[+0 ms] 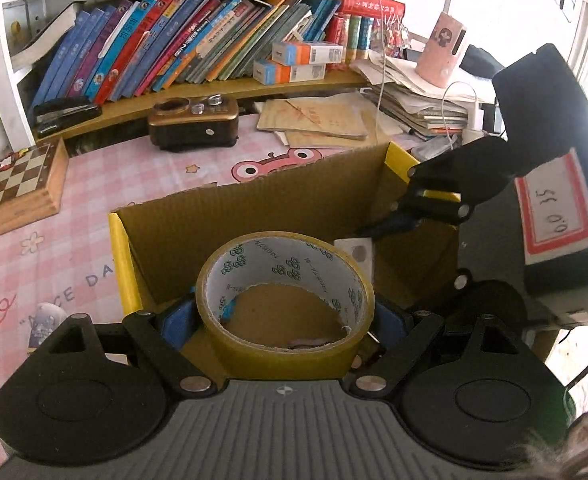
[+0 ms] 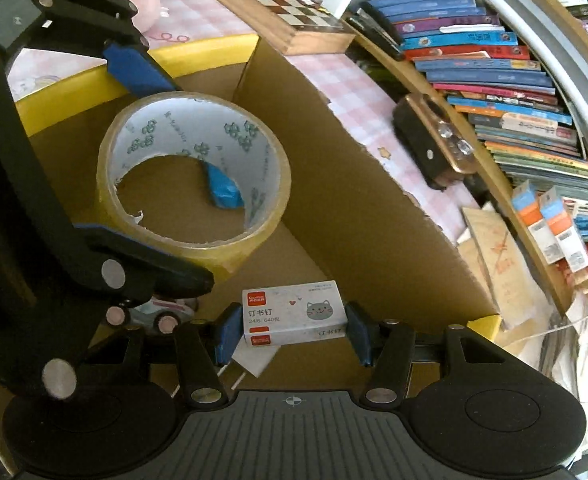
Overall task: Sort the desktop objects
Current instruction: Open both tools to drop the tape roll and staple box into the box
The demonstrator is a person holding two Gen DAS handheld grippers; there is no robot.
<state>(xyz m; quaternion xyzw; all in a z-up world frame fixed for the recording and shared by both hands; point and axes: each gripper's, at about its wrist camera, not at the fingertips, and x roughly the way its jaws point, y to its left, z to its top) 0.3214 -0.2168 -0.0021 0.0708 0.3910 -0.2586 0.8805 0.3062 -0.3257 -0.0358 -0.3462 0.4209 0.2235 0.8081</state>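
While over box [image 1: 254, 208], tape roll [image 1: 285, 300] clamped.

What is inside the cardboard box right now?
Both grippers reach into the box, holding a tape roll and staple box. A toy and paper lie below, partly covered.

Both wrist views close, angled down into shared cardboard box [image 1: 254, 216].

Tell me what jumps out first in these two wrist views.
A big roll of tape, clamped in the left hand-held gripper, hangs over an open cardboard box with yellow edges. Beside it, the right hand-held gripper grips a small staple box with a cat face, also over the box. Behind, a leaning row of books fills the shelf above the pink checked desk mat.
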